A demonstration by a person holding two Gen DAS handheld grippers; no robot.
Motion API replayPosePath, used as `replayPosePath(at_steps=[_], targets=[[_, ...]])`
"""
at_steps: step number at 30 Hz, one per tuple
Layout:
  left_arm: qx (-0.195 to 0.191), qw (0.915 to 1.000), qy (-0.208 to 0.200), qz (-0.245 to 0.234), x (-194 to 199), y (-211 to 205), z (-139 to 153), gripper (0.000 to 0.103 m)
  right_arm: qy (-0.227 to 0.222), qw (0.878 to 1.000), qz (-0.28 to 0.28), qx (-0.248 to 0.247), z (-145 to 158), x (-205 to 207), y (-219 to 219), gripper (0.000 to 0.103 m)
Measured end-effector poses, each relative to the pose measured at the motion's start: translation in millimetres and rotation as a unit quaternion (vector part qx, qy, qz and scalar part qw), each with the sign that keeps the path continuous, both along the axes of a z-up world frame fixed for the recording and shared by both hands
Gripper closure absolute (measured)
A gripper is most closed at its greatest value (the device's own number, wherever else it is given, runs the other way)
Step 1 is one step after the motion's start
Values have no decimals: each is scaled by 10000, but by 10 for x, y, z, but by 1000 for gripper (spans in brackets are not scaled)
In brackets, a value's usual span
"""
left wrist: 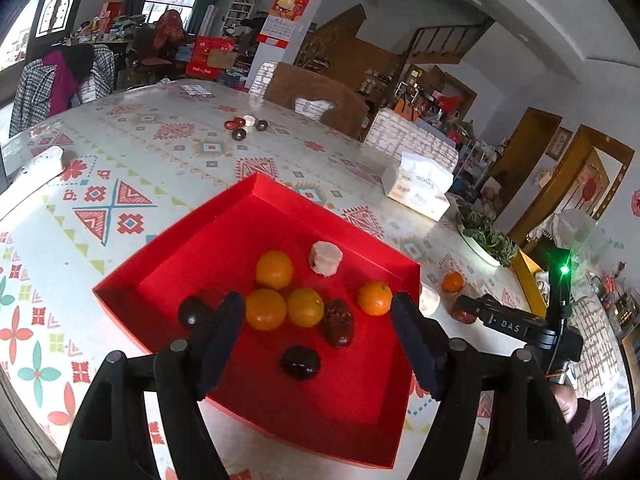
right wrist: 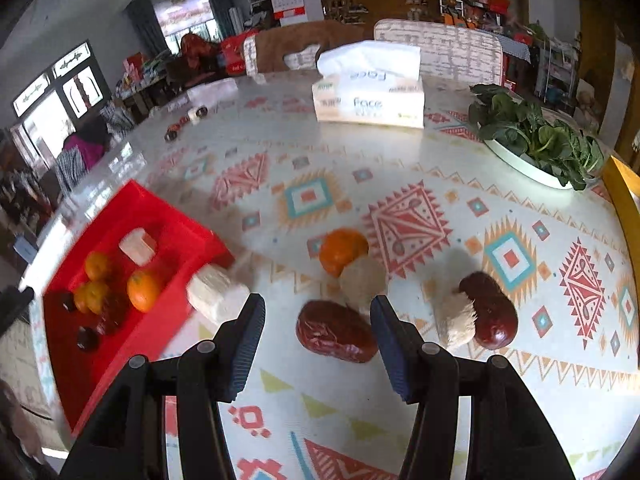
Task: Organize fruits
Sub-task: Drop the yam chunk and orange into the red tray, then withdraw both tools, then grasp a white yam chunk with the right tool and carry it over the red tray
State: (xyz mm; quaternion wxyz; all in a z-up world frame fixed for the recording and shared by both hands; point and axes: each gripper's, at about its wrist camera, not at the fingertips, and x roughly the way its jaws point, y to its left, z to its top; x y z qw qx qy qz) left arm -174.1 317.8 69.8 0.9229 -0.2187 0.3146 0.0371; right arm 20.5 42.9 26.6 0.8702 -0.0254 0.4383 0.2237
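A red tray (left wrist: 180,240) holds several oranges (left wrist: 274,269), a white sugarcane piece (left wrist: 325,258), a red date (left wrist: 339,322) and dark round fruits (left wrist: 300,362). My left gripper (left wrist: 318,332) is open and empty above the tray. My right gripper (right wrist: 318,340) is open and empty on the table, with a red date (right wrist: 336,330) between its fingers. Beyond it lie an orange (right wrist: 342,250) and a pale slice (right wrist: 362,280). To the right lie a second date (right wrist: 490,316) and a white piece (right wrist: 454,316). A white piece (right wrist: 216,294) rests by the tray (right wrist: 132,208).
A tissue box (right wrist: 370,98) and a plate of green leaves (right wrist: 536,140) stand at the table's far side. Small dark and red fruits (left wrist: 244,126) lie far across the table. Chairs (left wrist: 316,96) line the far edge. The right gripper's body (left wrist: 516,324) shows in the left wrist view.
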Motion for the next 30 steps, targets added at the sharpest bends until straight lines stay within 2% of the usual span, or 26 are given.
replayPosePath(at_steps=[4,7,10,13,18,19,21,26,30], targets=[[6,10000,33,-2,9,-49,-16,28,-358,9992,57,157,99,-122,58,44],[-11,10000,66,-53,29,-87,-34,29,-472,9961,624,417,192,-223,235,44],[42,9999,72,-123,18,-119,-31,29,-402,9927,1137,94,99,-184,469,44],[81,9998,93,-122,29,-115,-40,28,-367,9888,1424,-259,-34,-156,583,44],[-2,9998,144,-154,69,-132,-79,28,-401,9840,1576,-723,-229,-135,714,44],[15,9997,155,-175,76,-149,-80,28,-403,9849,1546,-673,-228,-116,718,45],[40,9996,171,-221,87,-187,-76,28,-310,9873,1475,-496,-229,-73,702,58],[62,9989,197,-428,132,-345,-38,28,-101,9920,1258,-49,-172,-82,556,58],[169,9966,180,-792,204,-606,7,28,-68,9935,996,552,85,-217,120,58]])
